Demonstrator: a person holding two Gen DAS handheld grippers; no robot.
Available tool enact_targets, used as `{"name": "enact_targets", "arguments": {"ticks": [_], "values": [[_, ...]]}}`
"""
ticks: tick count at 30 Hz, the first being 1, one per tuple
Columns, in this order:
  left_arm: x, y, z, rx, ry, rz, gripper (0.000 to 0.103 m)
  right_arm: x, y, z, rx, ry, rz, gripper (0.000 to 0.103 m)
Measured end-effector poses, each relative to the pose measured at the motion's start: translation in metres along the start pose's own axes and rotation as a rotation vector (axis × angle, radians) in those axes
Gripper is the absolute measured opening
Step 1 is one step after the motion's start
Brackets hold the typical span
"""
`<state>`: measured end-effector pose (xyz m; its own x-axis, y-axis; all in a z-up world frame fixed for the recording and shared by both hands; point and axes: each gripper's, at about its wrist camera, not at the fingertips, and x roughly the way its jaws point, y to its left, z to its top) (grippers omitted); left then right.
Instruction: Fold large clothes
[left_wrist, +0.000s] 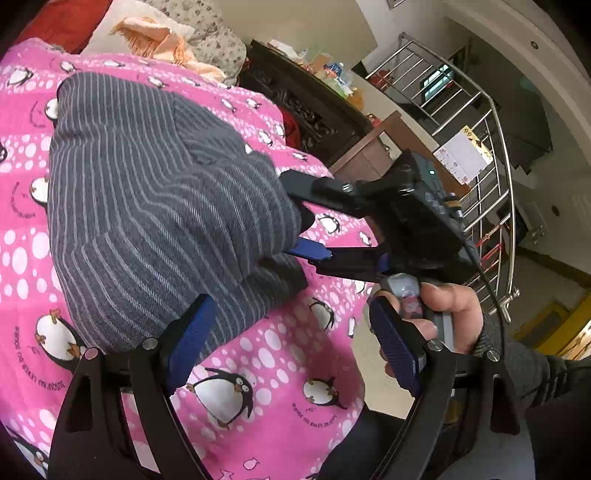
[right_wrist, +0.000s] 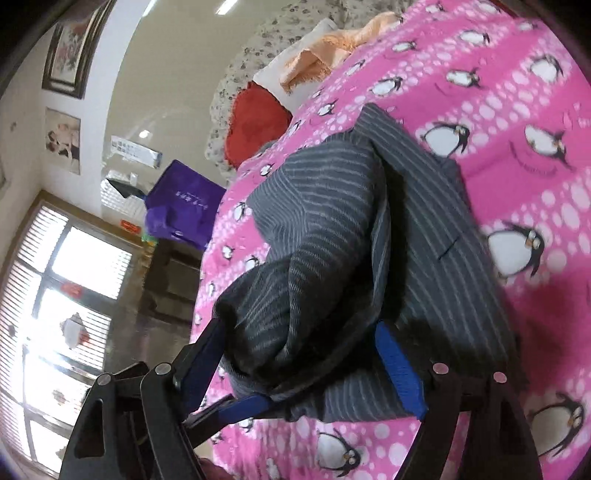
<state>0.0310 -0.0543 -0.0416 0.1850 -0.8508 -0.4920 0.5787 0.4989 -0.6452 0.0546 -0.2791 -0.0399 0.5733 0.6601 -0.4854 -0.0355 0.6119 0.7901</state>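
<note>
A dark grey striped garment (left_wrist: 147, 184) lies folded in a thick bundle on a pink penguin blanket (left_wrist: 258, 369). My left gripper (left_wrist: 291, 306) is open wide at the garment's near corner, its left finger (left_wrist: 192, 332) against the cloth edge. My right gripper (left_wrist: 291, 218) comes in from the right, jaws apart around the garment's right edge. In the right wrist view the garment (right_wrist: 332, 221) bulges up between the right gripper's (right_wrist: 299, 328) spread fingers, which do not pinch it. A second blue-padded finger (right_wrist: 247, 402) reaches under the fold there.
A person's hand (left_wrist: 450, 317) holds the right gripper's handle. At the blanket's (right_wrist: 517, 110) far end lie an orange cloth (left_wrist: 155, 37), a red cushion (right_wrist: 255, 122) and patterned pillows. A dark cabinet (left_wrist: 306, 107) and a steel railing (left_wrist: 480, 155) stand beside the bed; a purple bag (right_wrist: 181, 206) sits on the other side.
</note>
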Motion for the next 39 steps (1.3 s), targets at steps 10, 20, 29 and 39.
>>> {"name": "enact_targets", "arguments": {"ticks": [10, 20, 29, 39], "values": [[-0.029, -0.004, -0.009, 0.012, 0.000, 0.025, 0.085, 0.016, 0.006, 0.016, 0.175, -0.011, 0.110, 0.090], [-0.104, 0.041, -0.032, -0.186, -0.203, 0.284, 0.085, 0.003, 0.031, -0.005, 0.304, -0.077, -0.258, 0.090], [-0.109, 0.077, -0.055, -0.351, -0.224, 0.320, 0.085, 0.035, 0.028, 0.003, 0.329, -0.094, -0.289, 0.089], [-0.109, 0.072, -0.051, -0.338, -0.209, 0.335, 0.085, 0.014, 0.077, 0.032, -0.178, -0.083, -0.362, 0.016]]}}
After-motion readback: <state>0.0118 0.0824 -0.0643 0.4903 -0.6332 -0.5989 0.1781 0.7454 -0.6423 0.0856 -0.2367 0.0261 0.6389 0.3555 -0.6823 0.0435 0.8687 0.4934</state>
